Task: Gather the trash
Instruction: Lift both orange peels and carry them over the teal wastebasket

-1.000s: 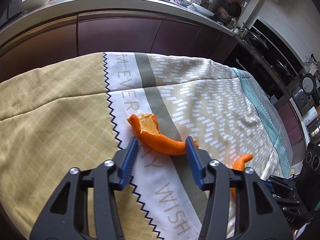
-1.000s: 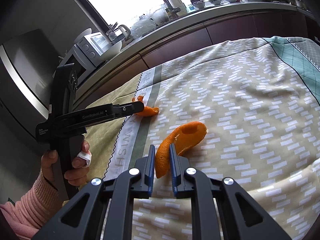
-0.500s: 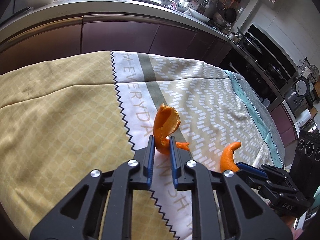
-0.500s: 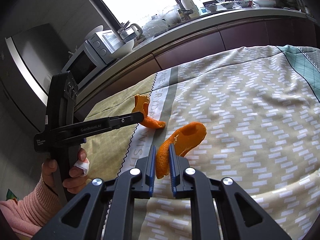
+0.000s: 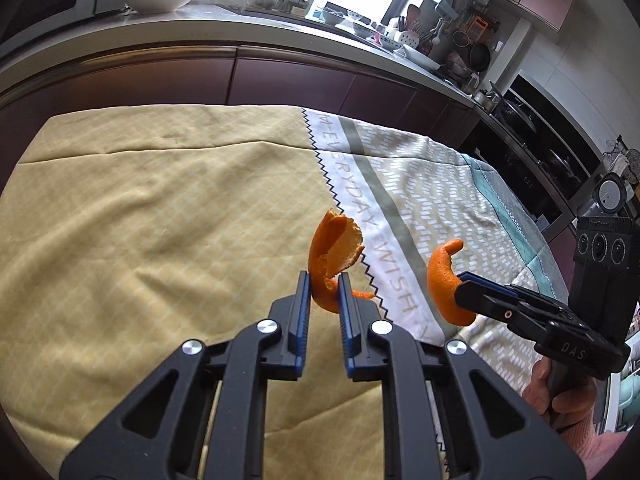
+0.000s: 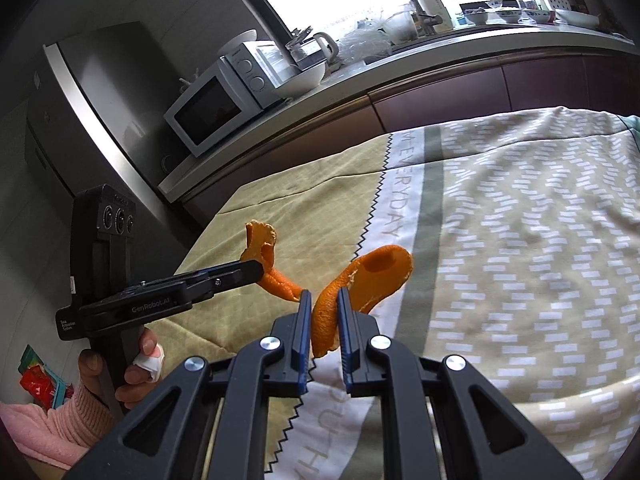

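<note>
Left gripper (image 5: pixel 324 294): fingers narrow, just closed on a curled orange peel (image 5: pixel 334 258), clamped at its lower end, ragged upper edge rising toward 12 o'clock, clear of the tablecloth (image 5: pixel 160 240). Same gripper in the right wrist view (image 6: pixel 256 270), entering from 9 o'clock, gripped by a hand (image 6: pixel 120 372) with a bandaged fingertip and a pink sleeve (image 6: pixel 52 432).

Right gripper (image 6: pixel 324 308): fingers narrow, pinching a second orange peel (image 6: pixel 360 284) at its lower end, broad cupped end leaning toward 2 o'clock, lifted off the cloth. Same gripper in the left wrist view (image 5: pixel 460 288), entering from 4 o'clock, peel (image 5: pixel 442 280) curving up toward 1 o'clock.

Both peels held near each other above the table, over the white lettered band (image 6: pixel 400 208) of the cloth; yellow checked panel at 9 o'clock of the band, dash-patterned panel at 3 o'clock.

Background, 12 o'clock: dark cabinet fronts (image 5: pixel 280 80) under a cluttered kitchen counter (image 6: pixel 440 36); microwave (image 6: pixel 216 108) at 10 o'clock in the right wrist view.
</note>
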`<state>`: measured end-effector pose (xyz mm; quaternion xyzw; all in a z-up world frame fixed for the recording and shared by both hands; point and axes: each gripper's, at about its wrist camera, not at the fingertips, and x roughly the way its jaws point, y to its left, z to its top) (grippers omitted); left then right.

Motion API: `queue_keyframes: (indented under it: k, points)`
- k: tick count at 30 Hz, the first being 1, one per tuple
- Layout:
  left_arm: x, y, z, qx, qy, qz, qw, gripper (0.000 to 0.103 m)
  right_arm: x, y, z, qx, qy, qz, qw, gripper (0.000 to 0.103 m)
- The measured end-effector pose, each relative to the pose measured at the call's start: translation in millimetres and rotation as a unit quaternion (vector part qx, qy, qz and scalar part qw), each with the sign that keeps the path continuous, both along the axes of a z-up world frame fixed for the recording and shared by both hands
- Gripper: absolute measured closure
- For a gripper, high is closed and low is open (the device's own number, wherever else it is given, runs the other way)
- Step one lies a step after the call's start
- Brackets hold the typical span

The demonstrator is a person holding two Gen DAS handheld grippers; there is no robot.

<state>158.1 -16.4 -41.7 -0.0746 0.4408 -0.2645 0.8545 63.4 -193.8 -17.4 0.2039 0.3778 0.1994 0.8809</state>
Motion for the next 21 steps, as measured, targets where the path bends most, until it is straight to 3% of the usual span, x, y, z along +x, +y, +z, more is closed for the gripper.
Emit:
queue_keyframes:
  k: [21]
  points:
    - [-67, 114, 23, 0.006, -0.026, 0.091, 0.9955, 0.089, 9, 105, 17, 0.003, -0.012, 0.11, 0.994, 0.091]
